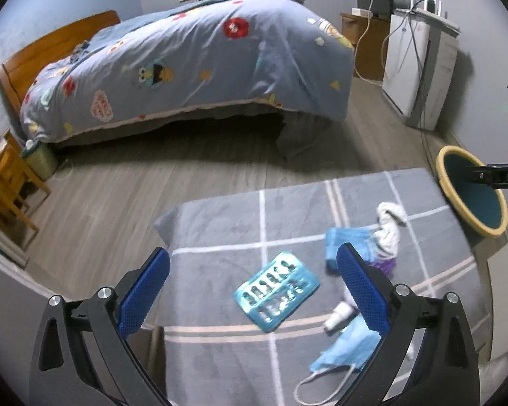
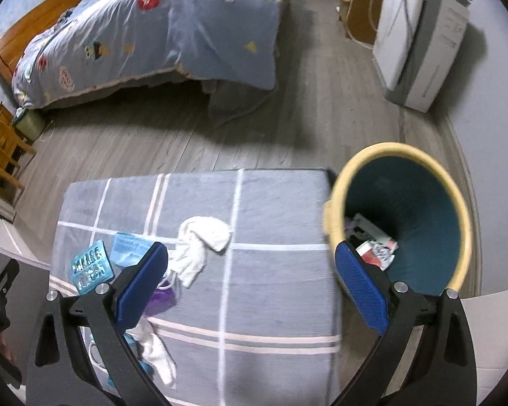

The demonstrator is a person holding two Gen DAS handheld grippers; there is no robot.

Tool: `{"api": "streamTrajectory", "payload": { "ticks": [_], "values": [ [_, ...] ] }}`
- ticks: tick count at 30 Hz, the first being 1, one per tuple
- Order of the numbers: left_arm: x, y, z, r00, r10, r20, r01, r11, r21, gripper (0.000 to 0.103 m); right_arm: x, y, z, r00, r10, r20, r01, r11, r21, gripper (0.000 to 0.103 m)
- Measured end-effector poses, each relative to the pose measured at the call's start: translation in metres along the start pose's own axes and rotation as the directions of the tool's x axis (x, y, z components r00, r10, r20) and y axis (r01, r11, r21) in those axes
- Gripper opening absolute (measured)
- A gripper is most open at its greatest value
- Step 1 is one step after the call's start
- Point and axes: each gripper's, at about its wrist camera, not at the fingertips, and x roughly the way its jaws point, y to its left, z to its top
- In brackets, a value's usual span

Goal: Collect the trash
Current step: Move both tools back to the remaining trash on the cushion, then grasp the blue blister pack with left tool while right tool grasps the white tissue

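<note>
Trash lies on a grey checked cloth [image 1: 227,237]: a teal pill blister pack [image 1: 277,292], a white crumpled tissue [image 1: 391,226], blue face masks [image 1: 347,346], a purple scrap [image 1: 386,265] and a small white cup [image 1: 337,316]. My left gripper [image 1: 254,291] is open and empty above the blister pack. My right gripper [image 2: 252,287] is open and empty, between the white tissue [image 2: 203,240] and the yellow-rimmed teal bin [image 2: 420,203], which holds wrappers [image 2: 376,250]. The blister pack [image 2: 91,267] lies at the left in the right wrist view.
A bed with a blue cartoon quilt [image 1: 193,64] stands across the wood floor [image 1: 118,186]. A white appliance with cables [image 1: 420,67] is by the right wall. Wooden furniture [image 1: 6,182] is at the left. The bin [image 1: 470,191] sits beside the cloth's right edge.
</note>
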Motion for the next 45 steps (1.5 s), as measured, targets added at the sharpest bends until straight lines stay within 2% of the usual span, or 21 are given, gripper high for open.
{"api": "streamTrajectory", "payload": {
  "ticks": [10,17,27,29,34,42,44,45],
  "values": [
    [0.050,0.009,-0.023,0.994,0.006,-0.106,-0.006,1.000,0.005,0.098,0.045,0.039,-0.002,0.997,0.017,-0.069,-0.019,0.999,-0.037,0.097],
    [0.088,-0.012,-0.038,0.984,-0.010,-0.178,0.025,0.996,0.080,0.098,0.071,0.043,0.000,0.994,0.021,-0.107,-0.022,1.000,-0.014,0.097],
    [0.131,-0.025,-0.058,0.956,-0.037,-0.291,0.075,0.990,0.121,0.098,0.108,0.050,0.005,0.986,-0.003,-0.167,-0.002,1.000,-0.029,0.097],
    [0.136,-0.027,-0.059,0.954,-0.047,-0.297,0.087,0.989,0.122,0.098,0.112,0.051,0.006,0.985,-0.004,-0.172,-0.002,0.999,-0.035,0.097],
    [0.144,-0.018,-0.056,0.949,-0.100,-0.298,0.120,0.992,0.048,0.098,0.120,0.048,0.008,0.984,-0.002,-0.180,-0.001,1.000,-0.021,0.097],
    [0.149,-0.023,-0.051,0.953,-0.099,-0.288,0.115,0.992,0.041,0.097,0.137,0.049,0.008,0.979,-0.002,-0.206,0.000,1.000,-0.012,0.097],
    [0.152,-0.025,-0.049,0.952,-0.101,-0.288,0.117,0.992,0.041,0.097,0.141,0.051,0.008,0.978,-0.014,-0.207,0.010,1.000,-0.023,0.095],
    [0.152,-0.025,-0.049,0.952,-0.102,-0.288,0.118,0.992,0.041,0.097,0.143,0.052,0.008,0.978,-0.018,-0.210,0.013,1.000,-0.026,0.090]
  ]
}}
